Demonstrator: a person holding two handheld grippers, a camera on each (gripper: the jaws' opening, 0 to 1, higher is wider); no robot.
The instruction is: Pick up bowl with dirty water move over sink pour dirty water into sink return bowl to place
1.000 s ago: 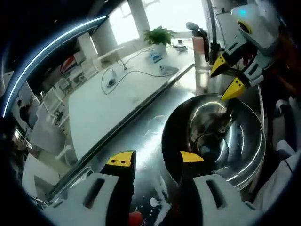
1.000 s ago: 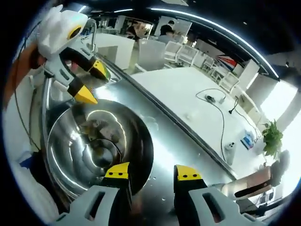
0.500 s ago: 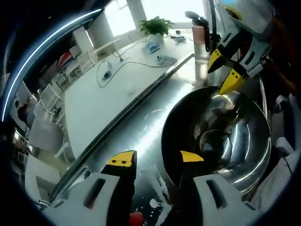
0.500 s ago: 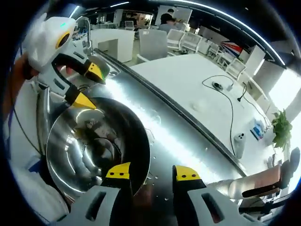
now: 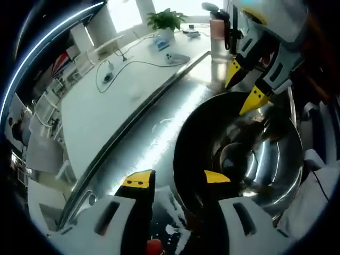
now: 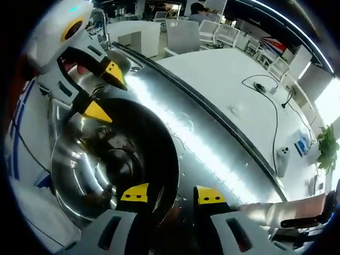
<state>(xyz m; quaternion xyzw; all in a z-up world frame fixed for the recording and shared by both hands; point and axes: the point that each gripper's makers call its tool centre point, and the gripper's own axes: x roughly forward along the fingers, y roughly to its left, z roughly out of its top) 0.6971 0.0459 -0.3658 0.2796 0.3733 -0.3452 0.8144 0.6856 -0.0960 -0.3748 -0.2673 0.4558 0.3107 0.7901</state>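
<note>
While I look along my left gripper, its two yellow-tipped jaws straddle the near rim of the steel bowl, one jaw inside the wall and one outside, so I read it as clamped on that rim. The bowl sits tilted above a wet stainless counter, and its inside shows dark reflections and some murky residue near the far side (I cannot tell how much water is in it). Across the bowl, the right gripper comes in from the upper right, its jaws set over the far rim.

In the right gripper view the same thing shows from the other side: the right gripper has one jaw inside the bowl and one outside, closed on the rim, and the left gripper bites the opposite edge at the upper left. Water droplets speckle the counter just beside the bowl. Beyond the counter's raised edge lies a white table with a black cable running across it. A potted plant stands at the far end of that table in the left gripper view, and a faucet rises beyond the left gripper.
</note>
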